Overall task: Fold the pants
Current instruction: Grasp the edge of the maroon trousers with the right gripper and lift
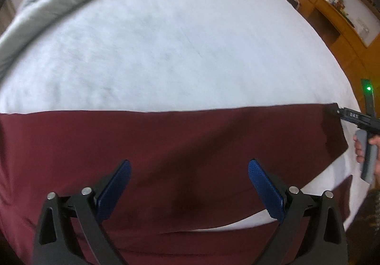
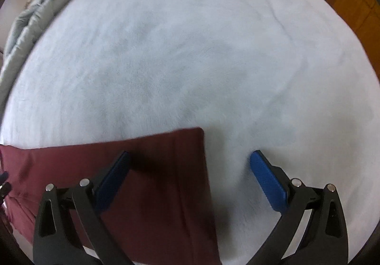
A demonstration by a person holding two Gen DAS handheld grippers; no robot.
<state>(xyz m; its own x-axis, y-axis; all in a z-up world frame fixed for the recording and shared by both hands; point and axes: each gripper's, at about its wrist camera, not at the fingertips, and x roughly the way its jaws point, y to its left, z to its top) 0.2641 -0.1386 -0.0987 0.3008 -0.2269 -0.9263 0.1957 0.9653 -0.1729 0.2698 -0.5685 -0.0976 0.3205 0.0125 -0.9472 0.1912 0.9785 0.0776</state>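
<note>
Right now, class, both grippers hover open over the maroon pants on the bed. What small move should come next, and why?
Probably lower the right gripper and close it on the pants at their end edge. Its jaws stand open, straddling that edge, holding nothing. The left gripper is open above the cloth too, so neither can lift a fold across the white bed yet.

Soft, even daylight fills both views, with no glare or hard highlights. The white bed (image 1: pixel 166 39) reads bright, almost washed out, its texture smeared by slight motion blur. Faint shadows darken the maroon pants (image 2: pixel 161 181) beneath the blue pads (image 2: pixel 114 181) around 6 o'clock. Fisheye distortion bulges the bed outward and bends the wooden shelf (image 1: pixel 332 15) at 2 o'clock. Black vignetting rims the corners. A green indicator light (image 1: pixel 368 88) glows at 3 o'clock in the left view.
</note>
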